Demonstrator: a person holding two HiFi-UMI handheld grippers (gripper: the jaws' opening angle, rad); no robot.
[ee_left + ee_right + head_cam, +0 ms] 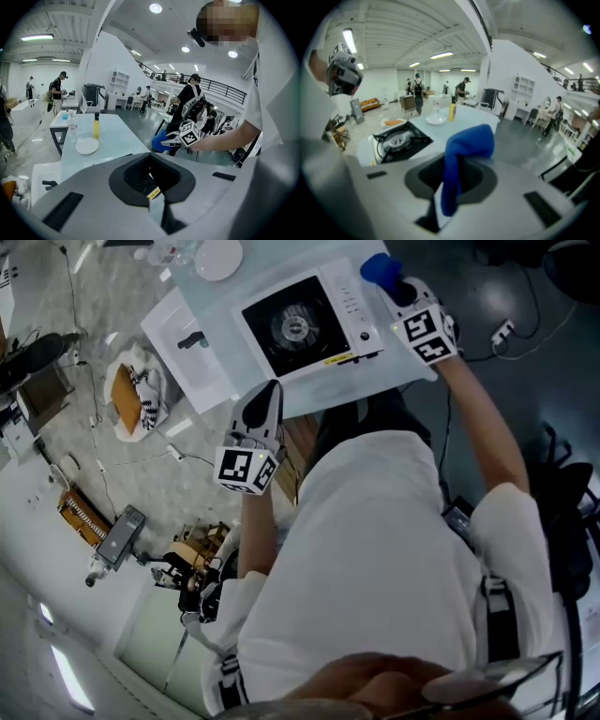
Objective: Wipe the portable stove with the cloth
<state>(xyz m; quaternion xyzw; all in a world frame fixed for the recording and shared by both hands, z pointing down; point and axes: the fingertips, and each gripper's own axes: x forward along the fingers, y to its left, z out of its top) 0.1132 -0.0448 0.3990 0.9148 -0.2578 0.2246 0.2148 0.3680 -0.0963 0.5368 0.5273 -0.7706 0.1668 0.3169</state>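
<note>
Two tongs, one cloth: hazards ahead of the wipe

**State.** The right tongs (pixel 394 285) are clenched on the blue cloth (pixel 461 154). The cloth hangs bunched from them over the right-hand end of the portable stove (pixel 309 324) and apparently does not touch it. The left tongs (pixel 265 404) are closed on nothing, just beside the stove's near edge.

**Hazards (judged).**
1. The cloth may snag on the raised pan supports round the burner (pixel 293 326) and pull out of the grip.
2. The stove is unbraced, so a firm stroke may slide it across the smooth surface (pixel 272 268).
3. A pass over the control panel (pixel 354 310) may disturb a control.

**Count.** Tongs: 2. Cloth: 1. Stove: 1. Burner: 1. Plate (pixel 217 257): 1. Yellow bottle (pixel 96 127): 1.
</note>
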